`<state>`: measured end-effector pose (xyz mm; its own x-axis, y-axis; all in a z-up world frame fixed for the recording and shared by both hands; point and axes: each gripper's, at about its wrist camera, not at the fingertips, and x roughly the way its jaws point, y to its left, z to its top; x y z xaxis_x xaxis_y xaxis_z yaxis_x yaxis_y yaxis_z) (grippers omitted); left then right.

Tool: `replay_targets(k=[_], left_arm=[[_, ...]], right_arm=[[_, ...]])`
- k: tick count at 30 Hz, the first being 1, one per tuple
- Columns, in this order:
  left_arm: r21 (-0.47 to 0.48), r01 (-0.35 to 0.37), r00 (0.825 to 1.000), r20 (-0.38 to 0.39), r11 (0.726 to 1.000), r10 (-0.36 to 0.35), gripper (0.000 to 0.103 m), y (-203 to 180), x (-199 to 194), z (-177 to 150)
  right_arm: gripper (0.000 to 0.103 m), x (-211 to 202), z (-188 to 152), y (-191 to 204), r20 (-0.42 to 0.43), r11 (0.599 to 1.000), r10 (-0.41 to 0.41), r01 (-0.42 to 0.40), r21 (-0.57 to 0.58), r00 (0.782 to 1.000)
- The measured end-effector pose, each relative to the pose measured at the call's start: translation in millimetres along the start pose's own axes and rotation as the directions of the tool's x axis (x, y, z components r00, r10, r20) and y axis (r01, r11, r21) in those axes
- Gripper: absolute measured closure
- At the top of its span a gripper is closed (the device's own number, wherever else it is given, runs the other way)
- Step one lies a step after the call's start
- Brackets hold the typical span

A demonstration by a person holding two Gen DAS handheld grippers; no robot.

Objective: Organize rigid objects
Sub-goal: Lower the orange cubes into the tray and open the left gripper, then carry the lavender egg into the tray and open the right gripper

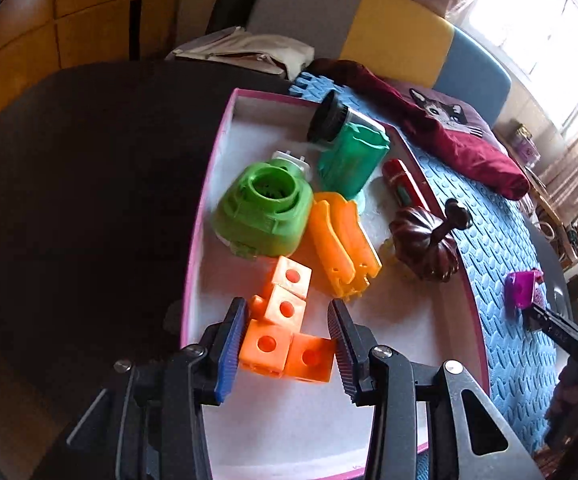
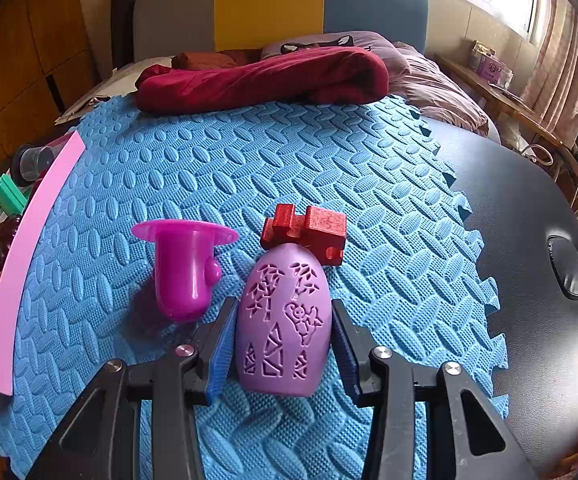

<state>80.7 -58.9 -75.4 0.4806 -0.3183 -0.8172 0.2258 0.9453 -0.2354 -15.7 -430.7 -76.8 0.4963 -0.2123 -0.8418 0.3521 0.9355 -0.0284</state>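
A chain of orange linked cubes (image 1: 277, 320) hangs just over the white floor of the pink-rimmed tray (image 1: 209, 168), with my left gripper (image 1: 289, 332) shut on its lower two cubes. In the right wrist view a lilac egg-shaped shell (image 2: 283, 320) with cut-out patterns stands on the blue foam mat (image 2: 249, 160). My right gripper (image 2: 285, 340) is shut on its sides. A magenta cup (image 2: 185, 268) lies just left of the egg, and a red notched block (image 2: 309, 232) lies behind it.
The tray also holds a green round housing (image 1: 265, 212), a teal container (image 1: 349, 160), orange track pieces (image 1: 345, 240), a dark brown pumpkin (image 1: 425, 240) and a red piece (image 1: 403, 184). A maroon cloth (image 2: 265, 76) lies across the mat's far edge. Black tabletop (image 2: 529, 240) lies to the right.
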Motion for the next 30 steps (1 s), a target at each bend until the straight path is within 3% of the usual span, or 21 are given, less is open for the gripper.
replay_targets(k=[10,16,21,24,26,30], left_arm=[[0.079,-0.114,0.986,0.131,0.990,0.103,0.042,-8,-24,0],[0.064,-0.137,0.982,0.142,0.988,0.127,0.041,-6,-34,-3],[0.059,-0.139,0.981,0.143,0.989,0.129,0.041,-5,-39,-7],[0.048,-0.137,0.981,0.146,0.989,0.129,0.041,-1,-43,-8],[0.035,-0.133,0.982,0.143,0.991,0.127,0.041,2,-43,-8],[0.034,-0.129,0.982,0.143,0.991,0.123,0.041,5,-44,-10]], right_arm=[[0.059,0,0,0,0.000,1.000,-0.001,0.001,0.000,1.000],[0.059,-1,0,2,0.001,1.000,-0.016,0.016,-0.008,1.000],[0.059,-5,-6,-3,-0.037,0.999,0.023,-0.022,0.035,0.999],[0.059,-13,-13,-6,-0.048,0.994,0.076,-0.072,0.081,0.996],[0.059,-17,-18,-12,-0.058,0.977,0.163,-0.153,0.151,0.985],[0.059,-26,-28,-18,-0.032,0.917,0.319,-0.300,0.261,0.947]])
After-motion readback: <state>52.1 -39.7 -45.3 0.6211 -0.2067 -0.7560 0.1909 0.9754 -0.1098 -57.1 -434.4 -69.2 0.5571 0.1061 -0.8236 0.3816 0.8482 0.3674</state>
